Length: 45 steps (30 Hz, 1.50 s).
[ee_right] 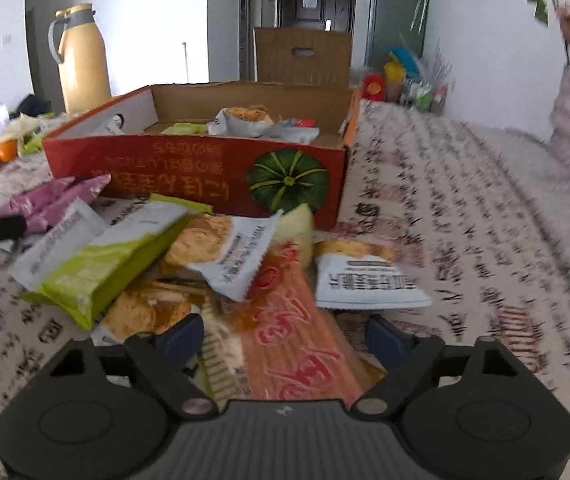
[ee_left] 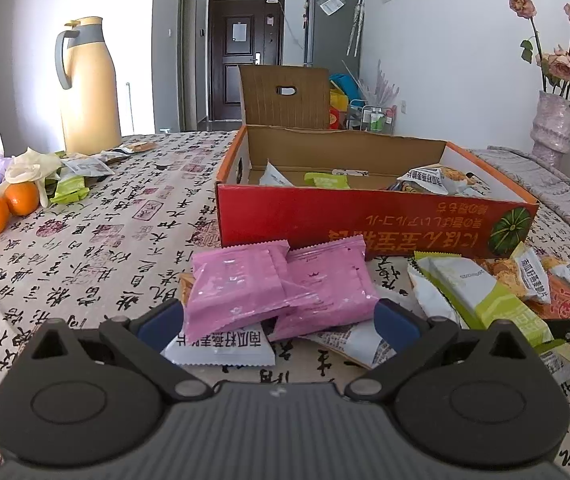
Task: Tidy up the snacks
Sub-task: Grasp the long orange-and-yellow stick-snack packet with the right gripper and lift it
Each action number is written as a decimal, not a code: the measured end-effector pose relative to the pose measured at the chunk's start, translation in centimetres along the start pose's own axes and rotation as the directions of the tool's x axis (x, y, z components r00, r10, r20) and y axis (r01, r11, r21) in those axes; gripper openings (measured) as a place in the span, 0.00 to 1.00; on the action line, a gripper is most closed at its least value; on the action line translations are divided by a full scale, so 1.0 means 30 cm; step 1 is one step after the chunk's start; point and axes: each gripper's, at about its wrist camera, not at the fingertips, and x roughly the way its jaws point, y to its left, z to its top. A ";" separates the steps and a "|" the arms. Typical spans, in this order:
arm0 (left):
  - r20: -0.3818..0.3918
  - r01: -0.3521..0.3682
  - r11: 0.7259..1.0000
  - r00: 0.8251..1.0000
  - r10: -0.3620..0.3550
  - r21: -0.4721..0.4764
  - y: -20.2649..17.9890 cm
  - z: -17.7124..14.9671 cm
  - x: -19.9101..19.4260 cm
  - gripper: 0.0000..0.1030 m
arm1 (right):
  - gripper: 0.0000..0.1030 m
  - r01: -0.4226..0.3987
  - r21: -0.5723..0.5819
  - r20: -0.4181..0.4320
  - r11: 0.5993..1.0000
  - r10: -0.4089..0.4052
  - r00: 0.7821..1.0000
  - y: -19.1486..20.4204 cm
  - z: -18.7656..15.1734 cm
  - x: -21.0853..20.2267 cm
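**Sorting snack packets beside the red pumpkin box**

Hovering low over the tablecloth [ee_left: 97, 240], printed all over with black brush calligraphy and red seal stamps, the left gripper [ee_left: 281, 320] has its blue pads spread wide on either side of two pink packets [ee_left: 277, 288]; whether the pads actually press on them cannot be told. Under the pink ones lies a white packet [ee_left: 221, 350] with dark Chinese lettering, seen upside down.

Over to the right gripper [ee_right: 285, 334]: jaws apart, straddling an orange packet [ee_right: 297, 340] with big red characters, not clamped on it. Around it sit a lime-and-white bar [ee_right: 113, 256] and white packets with photos of crisp slices.

Just behind the pile stands the red cardboard box [ee_left: 345, 220], flap up, a green pumpkin picture and upside-down yellow script on its front wall, too inverted to read reliably. Several packets already lie inside. Far left: oranges [ee_left: 5, 208] and a tan thermos jug [ee_left: 89, 84].
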 end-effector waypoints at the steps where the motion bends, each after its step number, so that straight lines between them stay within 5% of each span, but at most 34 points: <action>1: 0.000 0.002 1.000 1.000 -0.002 -0.001 0.001 0.000 0.000 1.00 | 0.86 -0.007 0.007 0.002 1.000 0.007 1.000 -0.003 0.002 0.005; 8: 0.000 0.011 1.000 1.000 -0.011 -0.009 0.006 0.001 -0.002 1.00 | 0.80 0.000 0.019 0.020 1.000 0.000 1.000 0.006 -0.012 -0.002; 15: 0.003 0.014 1.000 1.000 -0.014 -0.021 0.012 0.002 -0.004 1.00 | 0.44 0.044 -0.003 0.066 0.999 -0.044 0.997 0.043 -0.044 -0.052; 25: 0.005 0.012 0.999 1.000 -0.012 -0.032 0.016 0.000 -0.008 1.00 | 0.21 0.121 0.007 0.145 0.993 -0.121 0.982 0.070 -0.065 -0.109; 31: 0.006 0.012 0.999 1.000 -0.012 -0.034 0.018 0.000 -0.009 1.00 | 0.13 0.139 0.046 0.207 0.989 -0.145 0.967 0.068 -0.061 -0.147; 45: -0.012 0.003 0.999 1.000 -0.004 -0.039 0.022 0.008 -0.008 1.00 | 0.12 0.160 0.095 0.313 0.983 -0.182 0.932 0.056 -0.023 -0.224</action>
